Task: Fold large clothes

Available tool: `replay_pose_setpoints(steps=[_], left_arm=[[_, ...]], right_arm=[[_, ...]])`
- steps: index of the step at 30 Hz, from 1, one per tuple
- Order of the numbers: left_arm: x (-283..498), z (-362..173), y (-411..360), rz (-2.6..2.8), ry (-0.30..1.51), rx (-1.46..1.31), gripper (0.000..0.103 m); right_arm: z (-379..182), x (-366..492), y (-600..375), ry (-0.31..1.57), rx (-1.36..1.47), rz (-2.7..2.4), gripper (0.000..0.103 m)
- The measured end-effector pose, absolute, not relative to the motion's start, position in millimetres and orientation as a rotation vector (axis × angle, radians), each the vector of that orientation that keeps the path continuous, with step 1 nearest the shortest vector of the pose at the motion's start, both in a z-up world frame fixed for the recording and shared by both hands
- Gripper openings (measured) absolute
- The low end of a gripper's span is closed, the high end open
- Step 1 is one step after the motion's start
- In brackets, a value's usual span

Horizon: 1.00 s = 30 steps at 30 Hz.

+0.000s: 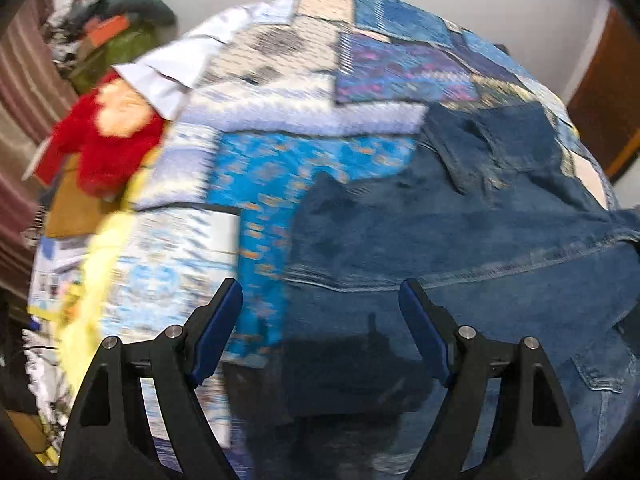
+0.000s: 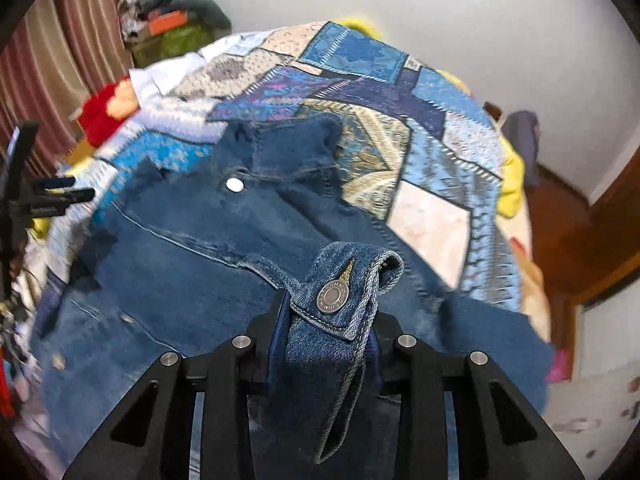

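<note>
Patchwork bedspread [image 2: 432,216] covers the bed, denim jacket [image 2: 192,264] spread across it toward 7 o'clock. My right gripper [image 2: 326,320] is clamped on the jacket's buttoned cuff [image 2: 340,300] (metal button facing up). My left gripper [image 1: 320,320] hangs wide over the denim's edge, nothing between its pads.

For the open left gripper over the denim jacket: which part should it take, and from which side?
Probably the stitched seam edge of the denim jacket, just ahead of the left gripper. Come from above, jaws straddling that ridge: it stands slightly raised, the rest lies flat on the patchwork quilt. The right gripper already pinches the buttoned cuff.
</note>
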<state>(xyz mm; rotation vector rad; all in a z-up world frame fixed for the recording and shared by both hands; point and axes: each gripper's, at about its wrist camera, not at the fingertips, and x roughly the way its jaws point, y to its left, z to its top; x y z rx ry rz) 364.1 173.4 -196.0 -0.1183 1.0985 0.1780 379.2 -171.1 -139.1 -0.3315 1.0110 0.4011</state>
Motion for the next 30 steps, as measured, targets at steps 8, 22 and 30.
replay_pose_setpoints(steps=[8, 22, 30], left_arm=[[374.6, -266.7, 129.9, 0.134, 1.24, -0.055, 0.081], [362.7, -244.4, 120.1, 0.162, 1.197, 0.016, 0.08], [371.5, -156.8, 88.0, 0.122, 0.995, 0.003, 0.08]], right_arm=[[-199.8, 393.6, -184.5, 1.107, -0.421, 0.23, 0.065], [-129.7, 370.9, -228.0, 0.929, -0.335, 0.188, 0.103], [-78.6, 366.2, -312.8, 0.885, -0.094, 0.117, 0.103]])
